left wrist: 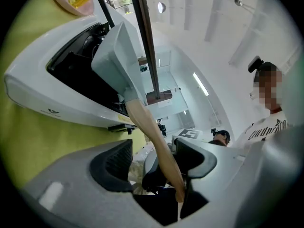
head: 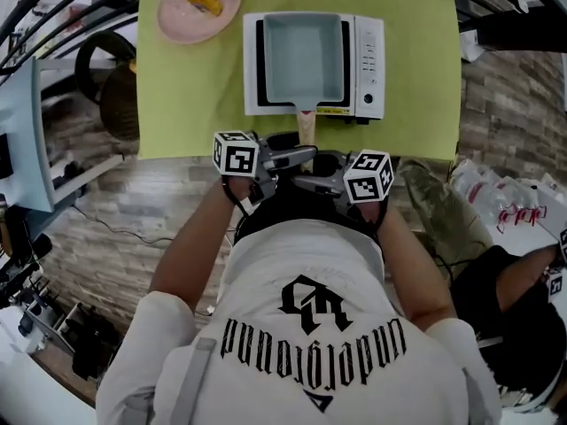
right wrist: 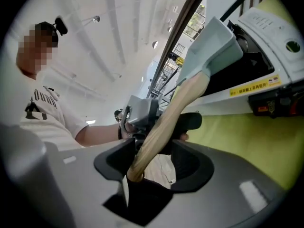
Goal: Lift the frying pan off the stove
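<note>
A square pale-blue frying pan (head: 301, 56) sits on a white portable stove (head: 368, 56). Its wooden handle (head: 306, 127) points toward me. My left gripper (head: 301, 158) comes in from the left at the handle's end and my right gripper (head: 310, 182) from the right. In the left gripper view the handle (left wrist: 152, 132) runs between the wide jaws of the left gripper (left wrist: 159, 158), close to the right one and apart from the left pad. In the right gripper view the handle (right wrist: 175, 108) lies between the spread jaws of the right gripper (right wrist: 154, 163), near the left one.
The stove stands on a green mat (head: 186, 87) whose near edge is just beyond the grippers. A pink plate (head: 199, 7) with a yellow bottle lies at the back left. Bags and clutter (head: 505, 202) sit on the floor to the right.
</note>
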Action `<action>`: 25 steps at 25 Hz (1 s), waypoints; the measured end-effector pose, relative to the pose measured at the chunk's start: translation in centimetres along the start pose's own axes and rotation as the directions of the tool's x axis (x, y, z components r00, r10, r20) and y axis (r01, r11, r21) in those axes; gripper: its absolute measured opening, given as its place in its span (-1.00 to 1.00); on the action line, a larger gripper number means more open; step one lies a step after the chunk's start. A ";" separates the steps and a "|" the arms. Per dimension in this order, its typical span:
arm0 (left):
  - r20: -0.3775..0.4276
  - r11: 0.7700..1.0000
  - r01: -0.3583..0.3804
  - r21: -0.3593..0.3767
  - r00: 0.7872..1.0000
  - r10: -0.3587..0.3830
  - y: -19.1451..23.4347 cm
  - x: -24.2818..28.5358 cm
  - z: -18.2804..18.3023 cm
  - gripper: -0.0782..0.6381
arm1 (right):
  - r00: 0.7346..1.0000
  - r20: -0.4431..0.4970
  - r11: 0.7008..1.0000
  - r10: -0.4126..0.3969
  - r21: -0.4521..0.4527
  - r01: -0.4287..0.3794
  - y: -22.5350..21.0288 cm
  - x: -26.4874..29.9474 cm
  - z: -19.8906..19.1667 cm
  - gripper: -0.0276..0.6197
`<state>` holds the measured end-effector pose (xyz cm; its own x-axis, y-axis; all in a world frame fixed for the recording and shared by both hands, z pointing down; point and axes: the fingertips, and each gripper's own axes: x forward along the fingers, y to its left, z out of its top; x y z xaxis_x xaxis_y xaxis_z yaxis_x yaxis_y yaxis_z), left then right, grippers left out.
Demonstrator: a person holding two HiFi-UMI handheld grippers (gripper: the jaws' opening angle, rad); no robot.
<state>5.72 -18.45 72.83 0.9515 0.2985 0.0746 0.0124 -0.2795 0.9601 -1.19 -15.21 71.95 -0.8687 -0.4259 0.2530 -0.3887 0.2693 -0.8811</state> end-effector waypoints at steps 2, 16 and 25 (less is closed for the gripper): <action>-0.012 1.000 0.021 -0.006 1.000 -0.021 -0.1 0.2 0.0 0.06 | 1.000 -0.006 1.000 0.025 0.007 -0.025 0.1 0.3 0.1 -0.21; -0.081 0.996 0.071 0.056 0.994 -0.066 -1.0 1.6 0.0 -0.33 | 0.996 -0.060 0.997 0.068 -0.026 -0.069 0.1 0.7 0.0 -0.35; -0.084 0.994 0.078 0.075 0.994 -0.071 -2.4 0.6 0.5 -0.32 | 0.996 -0.051 0.995 0.070 -0.069 -0.073 1.6 0.9 0.7 -0.35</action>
<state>6.46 -18.04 70.42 0.9192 0.3929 0.0280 0.1096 -0.3234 0.9399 -2.39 -15.73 70.49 -0.9084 -0.3611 0.2109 -0.3442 0.3591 -0.8675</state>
